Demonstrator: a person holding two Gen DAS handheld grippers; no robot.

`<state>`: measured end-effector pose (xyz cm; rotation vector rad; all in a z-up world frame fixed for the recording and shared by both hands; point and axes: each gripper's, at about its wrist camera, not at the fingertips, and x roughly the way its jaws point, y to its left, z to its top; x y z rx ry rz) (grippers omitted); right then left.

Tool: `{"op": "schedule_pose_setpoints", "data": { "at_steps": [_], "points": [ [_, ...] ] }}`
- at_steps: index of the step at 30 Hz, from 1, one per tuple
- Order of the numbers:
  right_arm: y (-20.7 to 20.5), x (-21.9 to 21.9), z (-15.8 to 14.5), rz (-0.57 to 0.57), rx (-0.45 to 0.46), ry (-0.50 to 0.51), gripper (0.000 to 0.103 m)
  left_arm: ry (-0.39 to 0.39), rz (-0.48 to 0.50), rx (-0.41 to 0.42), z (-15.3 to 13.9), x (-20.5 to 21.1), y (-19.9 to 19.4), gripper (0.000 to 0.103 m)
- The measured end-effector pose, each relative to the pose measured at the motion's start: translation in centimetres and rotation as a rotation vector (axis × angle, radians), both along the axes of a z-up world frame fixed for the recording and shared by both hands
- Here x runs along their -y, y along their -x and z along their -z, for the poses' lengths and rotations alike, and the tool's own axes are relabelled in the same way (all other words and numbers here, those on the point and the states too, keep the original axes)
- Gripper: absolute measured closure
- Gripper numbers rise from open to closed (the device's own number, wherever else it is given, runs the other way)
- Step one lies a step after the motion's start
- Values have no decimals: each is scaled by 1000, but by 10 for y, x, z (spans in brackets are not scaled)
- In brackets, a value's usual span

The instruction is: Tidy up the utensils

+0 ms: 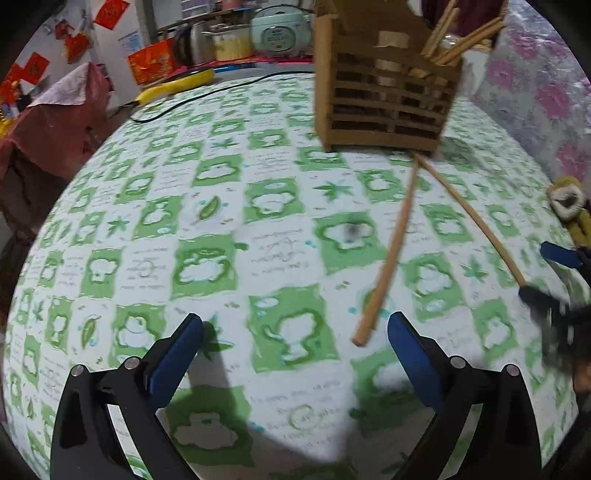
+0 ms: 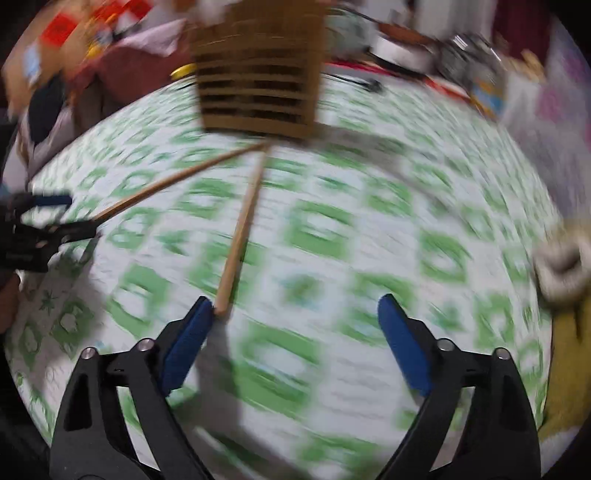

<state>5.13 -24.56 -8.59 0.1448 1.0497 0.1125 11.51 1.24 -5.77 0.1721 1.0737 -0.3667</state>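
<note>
Blur, cropped edges and hidden ends

The right wrist view is smeared throughout: the bench [image 2: 332,229] cloth pattern, the slatted holder [image 2: 258,74] and the clutter behind it cannot be read. The holder's top is cut off by the frame edge in both views. In the left wrist view the right gripper [image 1: 550,277] is blurred at the edge, covering the near end of one chopstick [image 1: 476,221].

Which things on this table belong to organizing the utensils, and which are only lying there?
For the job:
two loose chopsticks
wooden utensil holder

Lying about:
yellow plush toy
black cable
rice cooker
</note>
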Motion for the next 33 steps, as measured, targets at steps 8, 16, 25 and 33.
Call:
{"op": "schedule_pose_setpoints", "data": {
  "at_steps": [8,16,25,33],
  "points": [
    [11,27,-3,70,57,-129,16,-21,66,45,-4,12,10,5],
    [21,16,-17,10,125,-119,18,-20,75,89,-10,14,16,5],
    [16,-10,-19,-78,116,-91,36,-37,96,91,-9,19,17,6],
    [9,-13,-12,-62,77,-101,41,-12,157,43,-3,26,21,43]
  ]
}}
